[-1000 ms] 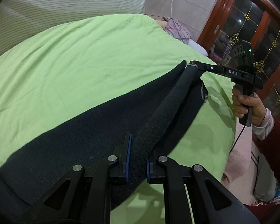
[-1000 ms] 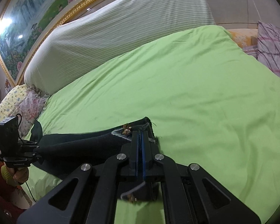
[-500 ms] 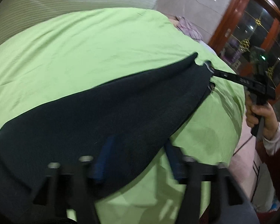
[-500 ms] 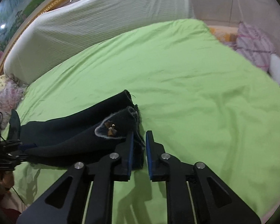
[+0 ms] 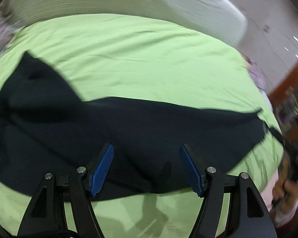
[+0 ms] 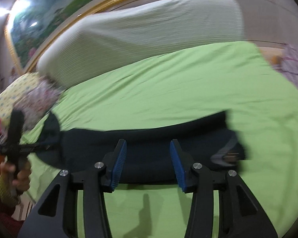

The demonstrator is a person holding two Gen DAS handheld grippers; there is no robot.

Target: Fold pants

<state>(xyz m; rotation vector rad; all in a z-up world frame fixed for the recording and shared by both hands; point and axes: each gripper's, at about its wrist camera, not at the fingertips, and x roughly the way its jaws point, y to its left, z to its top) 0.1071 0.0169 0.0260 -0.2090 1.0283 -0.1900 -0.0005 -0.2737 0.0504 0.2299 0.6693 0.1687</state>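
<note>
The dark navy pants [image 5: 129,130] lie flat across the green bedsheet [image 5: 139,59], stretched from left to right. My left gripper [image 5: 147,164] is open and empty, hovering over the near edge of the pants. My right gripper [image 6: 148,162] is open and empty above the pants [image 6: 149,138], whose waistband end [image 6: 228,152] lies to its right. The left gripper also shows at the left in the right wrist view [image 6: 15,138], held by a hand. Both views are motion-blurred.
A white striped headboard cushion [image 6: 149,35] runs along the back of the bed. Patterned pillows [image 6: 25,95] sit at the left end, a plaid cloth [image 6: 294,67] at the right. A wooden door [image 5: 288,91] stands beyond the bed's right edge.
Both grippers let go of the pants and opened wide. The pants dropped flat on the sheet. Both grippers drew back toward the near bed edge.
</note>
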